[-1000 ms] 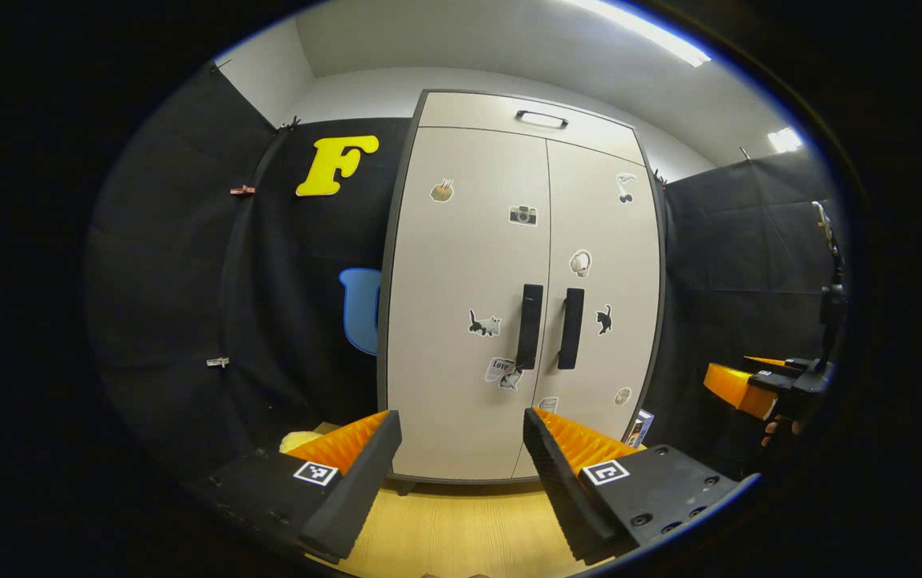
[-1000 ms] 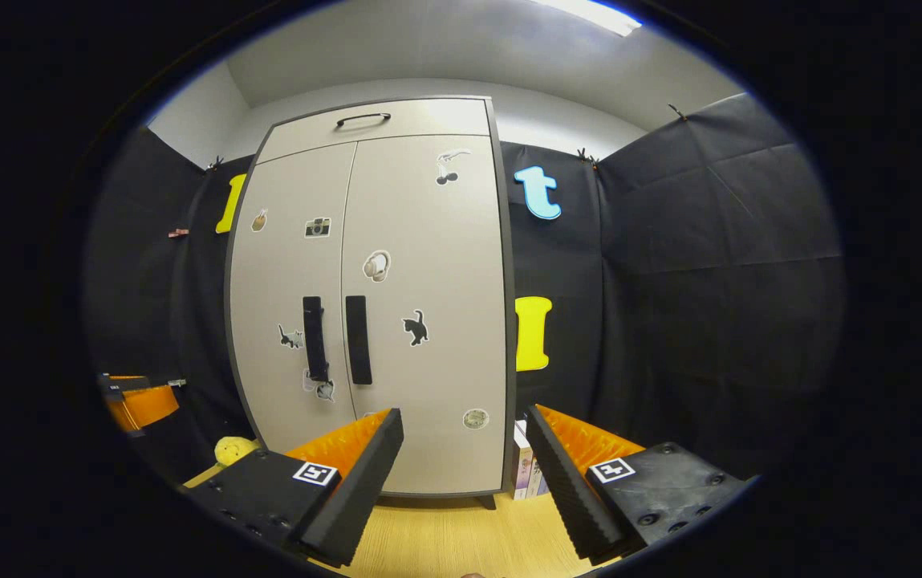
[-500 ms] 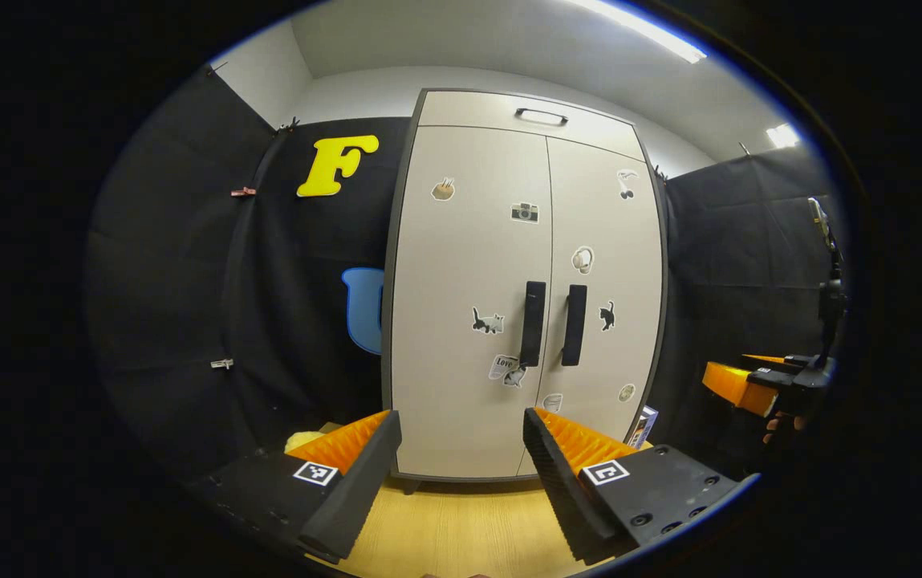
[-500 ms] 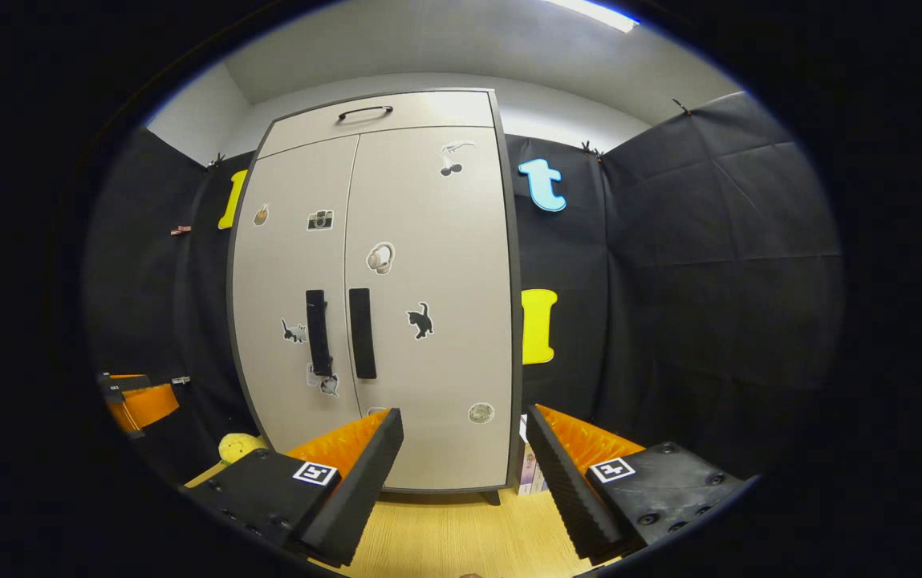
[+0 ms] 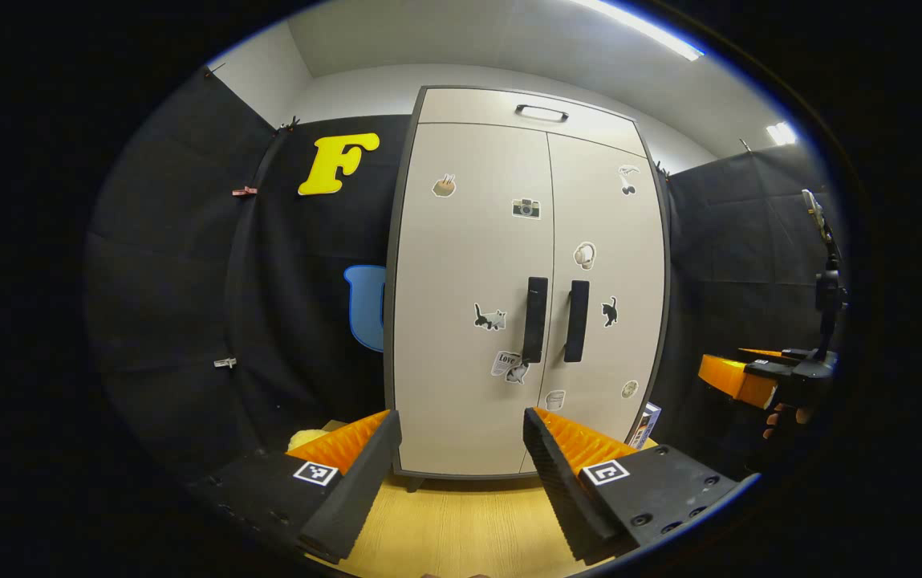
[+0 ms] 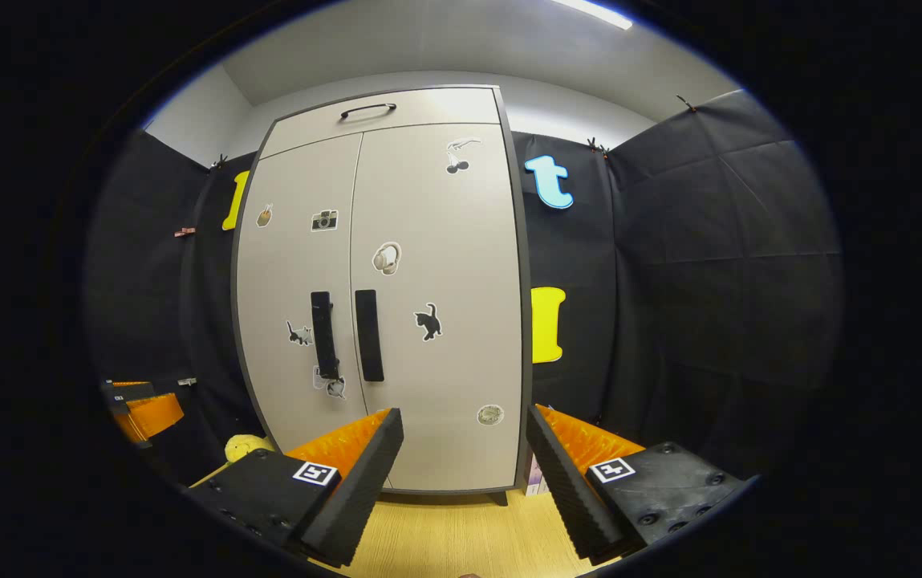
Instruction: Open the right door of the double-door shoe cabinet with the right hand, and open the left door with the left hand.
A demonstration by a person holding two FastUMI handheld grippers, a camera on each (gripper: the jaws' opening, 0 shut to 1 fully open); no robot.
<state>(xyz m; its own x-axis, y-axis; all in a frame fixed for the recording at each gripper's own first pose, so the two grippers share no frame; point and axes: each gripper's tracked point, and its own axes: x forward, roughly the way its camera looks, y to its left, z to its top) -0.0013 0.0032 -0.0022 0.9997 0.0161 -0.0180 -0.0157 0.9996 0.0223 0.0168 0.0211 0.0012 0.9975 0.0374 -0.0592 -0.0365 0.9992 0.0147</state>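
A tall beige shoe cabinet stands ahead with both doors closed and several stickers on them. Two black vertical handles sit side by side at the middle seam: the left door's handle and the right door's handle. My left gripper is open, well short of the cabinet, with nothing between its fingers. My right gripper is open too, also short of the doors and empty. In the left gripper view the right gripper shows at the far right, held by a hand.
A drawer with a black handle tops the cabinet. A light wooden floor runs up to its base. A yellow soft object lies at the cabinet's left foot, a small box at its right foot. Black cloth walls close in both sides.
Both grippers have drifted slightly toward the cabinet, which looks a little larger and has shifted slightly right in both views. Both stay open; the doors stay closed.
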